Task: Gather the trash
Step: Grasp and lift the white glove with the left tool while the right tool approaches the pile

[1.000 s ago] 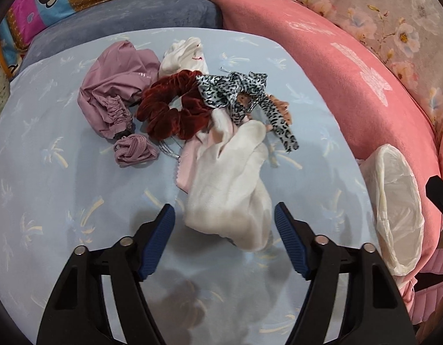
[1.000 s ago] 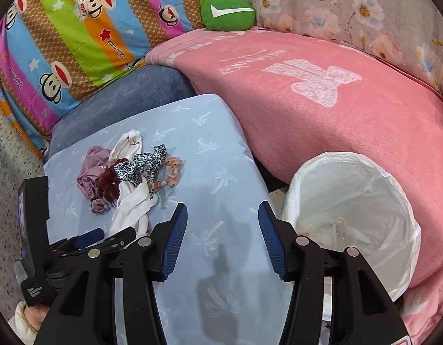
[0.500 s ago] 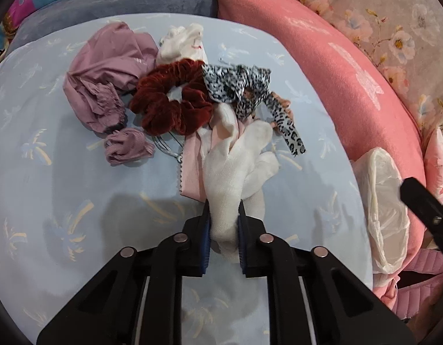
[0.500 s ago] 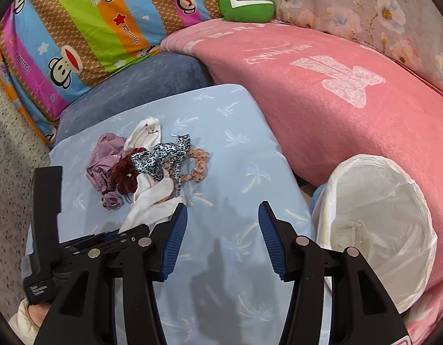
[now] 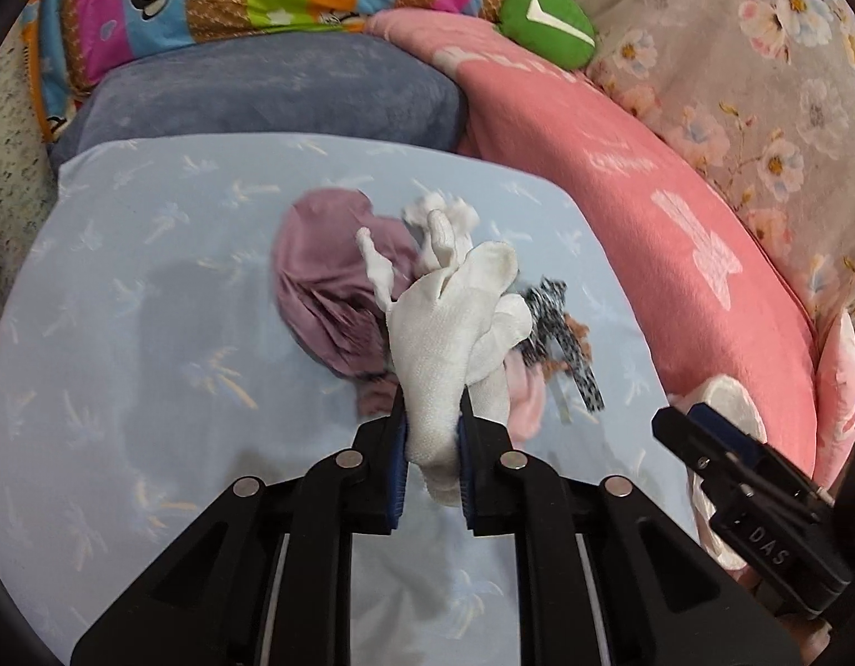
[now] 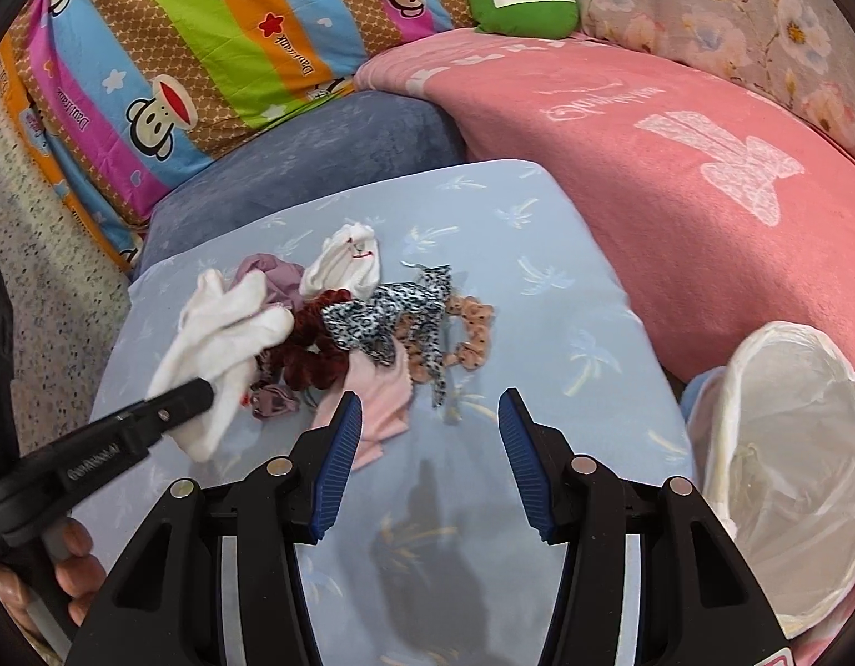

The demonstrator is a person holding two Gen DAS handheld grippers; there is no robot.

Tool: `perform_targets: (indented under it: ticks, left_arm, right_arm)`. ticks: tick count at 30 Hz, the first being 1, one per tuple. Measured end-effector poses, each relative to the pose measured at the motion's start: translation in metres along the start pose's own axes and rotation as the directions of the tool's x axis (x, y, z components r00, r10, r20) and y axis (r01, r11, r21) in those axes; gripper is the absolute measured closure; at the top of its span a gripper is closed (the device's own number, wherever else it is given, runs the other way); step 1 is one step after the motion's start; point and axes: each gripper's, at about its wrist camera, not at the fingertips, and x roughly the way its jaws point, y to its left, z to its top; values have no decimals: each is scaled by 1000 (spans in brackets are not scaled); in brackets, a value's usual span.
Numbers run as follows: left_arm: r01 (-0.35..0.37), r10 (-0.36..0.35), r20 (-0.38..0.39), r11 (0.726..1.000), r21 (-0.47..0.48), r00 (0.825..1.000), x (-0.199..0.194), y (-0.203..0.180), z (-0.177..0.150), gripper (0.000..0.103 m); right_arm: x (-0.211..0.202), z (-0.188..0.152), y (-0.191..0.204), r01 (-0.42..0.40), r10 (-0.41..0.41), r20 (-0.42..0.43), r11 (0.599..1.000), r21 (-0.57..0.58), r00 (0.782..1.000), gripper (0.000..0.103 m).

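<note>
Both wrist views look steeply down, close, sharing the blue cushion [image 5: 122,333].

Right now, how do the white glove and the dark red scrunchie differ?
The white glove is clamped in the left gripper and lifted; the dark red scrunchie lies in the pile on the blue cushion. The glove is flat and knitted; the scrunchie is a ruffled velvety ring. Both are soft fabric.

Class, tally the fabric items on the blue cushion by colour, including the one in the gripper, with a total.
White glove, white cloth: 2
Mauve pieces: 2
Dark red scrunchie: 1
Leopard-print tie: 1
Peach scrunchie: 1
Pink cloth: 1
Total: 8
</note>
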Motion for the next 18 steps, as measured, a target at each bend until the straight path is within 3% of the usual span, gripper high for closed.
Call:
perform_targets:
  ticks: [7, 18]
  left_arm:
    - [-36, 37, 43, 999, -22, 998, -2, 15, 19, 88]
    - [-46, 47, 55, 999, -17, 997, 5, 21, 30, 88]
  right_arm:
    - [26, 18, 9, 6, -6, -2, 1000, -16, 1000, 52]
    - [76, 26, -10, 8, -4, -81, 999, 51, 997, 68]
